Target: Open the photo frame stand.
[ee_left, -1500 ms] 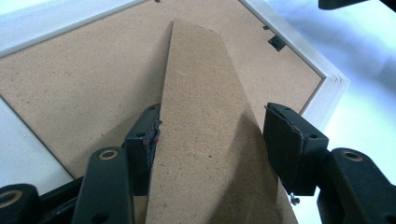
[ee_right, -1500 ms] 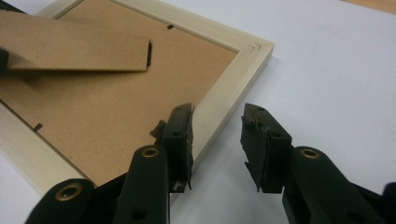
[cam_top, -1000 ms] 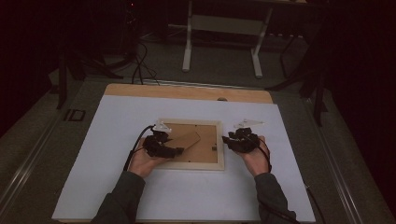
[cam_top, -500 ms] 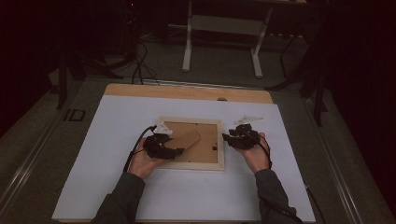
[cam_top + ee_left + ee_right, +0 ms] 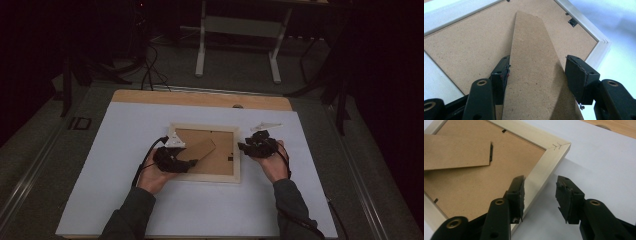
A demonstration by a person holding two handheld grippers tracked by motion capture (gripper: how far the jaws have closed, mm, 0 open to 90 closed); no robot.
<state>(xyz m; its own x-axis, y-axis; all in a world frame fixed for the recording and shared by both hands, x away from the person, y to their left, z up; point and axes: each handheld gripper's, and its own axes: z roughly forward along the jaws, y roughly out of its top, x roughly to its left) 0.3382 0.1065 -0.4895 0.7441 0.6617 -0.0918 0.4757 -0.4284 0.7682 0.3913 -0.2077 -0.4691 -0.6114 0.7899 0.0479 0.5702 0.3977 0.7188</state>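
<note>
Fibreboard stand point(image 5: 534, 75) between left gripper point(image 5: 176, 161) fingers, grip uncertain | picture frame point(image 5: 204, 176) face-down mid-worktop point(image 5: 125, 210) | right gripper point(image 5: 540, 195) fingers, just opening, straddle frame's rail without pressing | risk: lifting the stand drags the unheld frame or strains its hinge.

A dim room: grey floor point(image 5: 60, 150), metal stand point(image 5: 237, 30), loose cables point(image 5: 150, 70).

white mat point(image 5: 125, 150) | wooden table edge point(image 5: 150, 96) | metal stand legs point(image 5: 200, 65)
</note>
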